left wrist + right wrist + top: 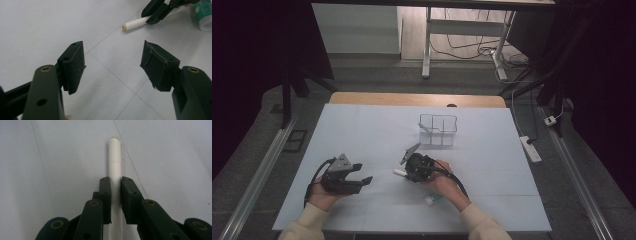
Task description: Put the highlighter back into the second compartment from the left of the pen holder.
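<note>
The right gripper (115,187) has its jaws clamped on a white tube (114,157) above the pale table (50,157)

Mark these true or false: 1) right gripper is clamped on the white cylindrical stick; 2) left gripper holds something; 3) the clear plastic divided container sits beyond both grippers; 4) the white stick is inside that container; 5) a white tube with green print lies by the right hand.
1) True: the right gripper has its jaws closed on the white cylindrical stick.
2) False: the left gripper is open, with bare table between its jaws.
3) True: the clear plastic divided container stands farther up the table.
4) False: the stick lies low over the table in the right gripper, apart from the container.
5) True: the white tube with green print lies beside that hand.
</note>
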A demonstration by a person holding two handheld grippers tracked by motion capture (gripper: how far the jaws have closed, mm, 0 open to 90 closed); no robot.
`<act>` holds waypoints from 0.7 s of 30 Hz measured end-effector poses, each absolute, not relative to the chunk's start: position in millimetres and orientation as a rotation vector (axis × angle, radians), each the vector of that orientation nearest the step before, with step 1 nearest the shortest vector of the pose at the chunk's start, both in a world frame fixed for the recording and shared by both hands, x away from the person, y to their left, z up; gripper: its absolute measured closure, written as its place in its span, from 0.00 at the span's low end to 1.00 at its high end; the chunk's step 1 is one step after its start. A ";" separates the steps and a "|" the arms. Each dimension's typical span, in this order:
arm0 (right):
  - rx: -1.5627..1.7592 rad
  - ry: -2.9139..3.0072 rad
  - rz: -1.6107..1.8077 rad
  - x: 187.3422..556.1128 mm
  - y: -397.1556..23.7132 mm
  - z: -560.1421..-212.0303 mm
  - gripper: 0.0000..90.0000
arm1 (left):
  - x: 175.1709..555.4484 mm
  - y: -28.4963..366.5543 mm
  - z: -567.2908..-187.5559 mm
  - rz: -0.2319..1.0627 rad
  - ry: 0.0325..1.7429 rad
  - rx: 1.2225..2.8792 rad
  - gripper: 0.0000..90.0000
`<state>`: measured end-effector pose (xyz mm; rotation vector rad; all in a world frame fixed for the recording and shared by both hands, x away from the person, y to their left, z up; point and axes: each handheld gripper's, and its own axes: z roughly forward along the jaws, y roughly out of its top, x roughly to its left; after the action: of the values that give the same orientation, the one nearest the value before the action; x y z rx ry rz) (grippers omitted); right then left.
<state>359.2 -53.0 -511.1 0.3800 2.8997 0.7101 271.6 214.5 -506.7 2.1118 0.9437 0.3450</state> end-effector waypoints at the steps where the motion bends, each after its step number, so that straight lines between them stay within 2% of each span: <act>1: 0.384 2.897 0.715 359.6 -53.9 -509.9 0.87 | 271.6 214.5 -506.7 0.345 0.943 2.112 0.39; 21: 0.467 2.784 0.973 363.2 -76.0 -479.2 0.87 | 271.6 213.9 -507.0 0.349 0.940 2.121 0.39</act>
<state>363.2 -76.0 -479.2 0.4675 2.7838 0.9731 271.6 213.9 -507.0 2.1211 0.9397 0.3489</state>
